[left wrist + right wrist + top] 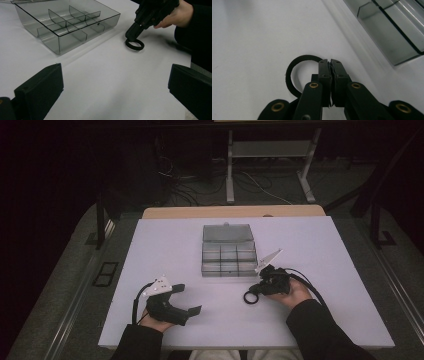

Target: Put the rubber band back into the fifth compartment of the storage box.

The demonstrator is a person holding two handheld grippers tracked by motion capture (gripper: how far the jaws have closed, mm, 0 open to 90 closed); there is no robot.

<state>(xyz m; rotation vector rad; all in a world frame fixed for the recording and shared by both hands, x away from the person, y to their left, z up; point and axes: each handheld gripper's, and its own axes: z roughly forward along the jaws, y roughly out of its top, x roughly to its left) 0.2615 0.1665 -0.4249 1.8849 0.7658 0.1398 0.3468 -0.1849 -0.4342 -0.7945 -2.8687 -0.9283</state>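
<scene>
Nearest, at 7 o'clock, the left gripper [186, 299] is rested on the tabletop [320, 320], fingers spread wide and empty, apparently held in reserve. Farther, at 5 o'clock, the right gripper [329, 65] is closed on the ring [293, 72], pinching its rim, just short of the box [228, 255], probably its destination.

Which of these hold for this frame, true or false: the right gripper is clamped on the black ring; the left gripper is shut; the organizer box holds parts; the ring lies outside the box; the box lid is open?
1. The right gripper is clamped on the black ring: true.
2. The left gripper is shut: false, its jaws stand wide apart.
3. The organizer box holds parts: false, its compartments look empty.
4. The ring lies outside the box: true, on the white table.
5. The box lid is open: true.
</scene>
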